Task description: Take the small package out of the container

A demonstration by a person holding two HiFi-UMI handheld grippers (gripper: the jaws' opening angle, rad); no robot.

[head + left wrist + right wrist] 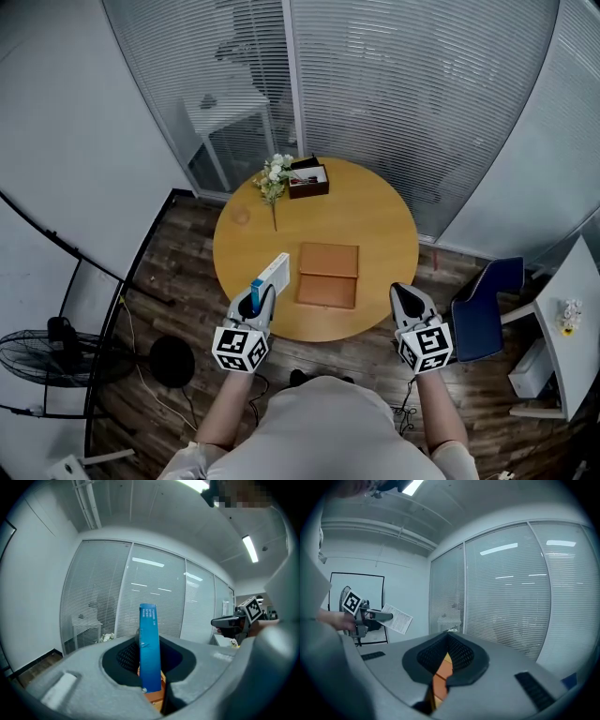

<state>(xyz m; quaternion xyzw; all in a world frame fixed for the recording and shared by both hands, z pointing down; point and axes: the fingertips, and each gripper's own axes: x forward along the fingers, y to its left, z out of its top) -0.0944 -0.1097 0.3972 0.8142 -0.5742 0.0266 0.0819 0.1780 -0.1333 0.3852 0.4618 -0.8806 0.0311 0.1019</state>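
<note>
Small package (273,271), blue and white, is clamped between the jaws of the left hand-held gripper (259,296) and is held out over the near-left edge of the round wooden table (380,220), clear of its surface. In the left gripper view the package's narrow blue edge (149,645) is seen pinched by the pads. The right hand-held gripper (404,294) is kept closed with nothing between its jaws, over the near-right edge. A flat tan case (328,275) is laid at the table's middle, just beside the package; a dark box (308,181) and white flowers (274,174) are set at the far edge.
</note>
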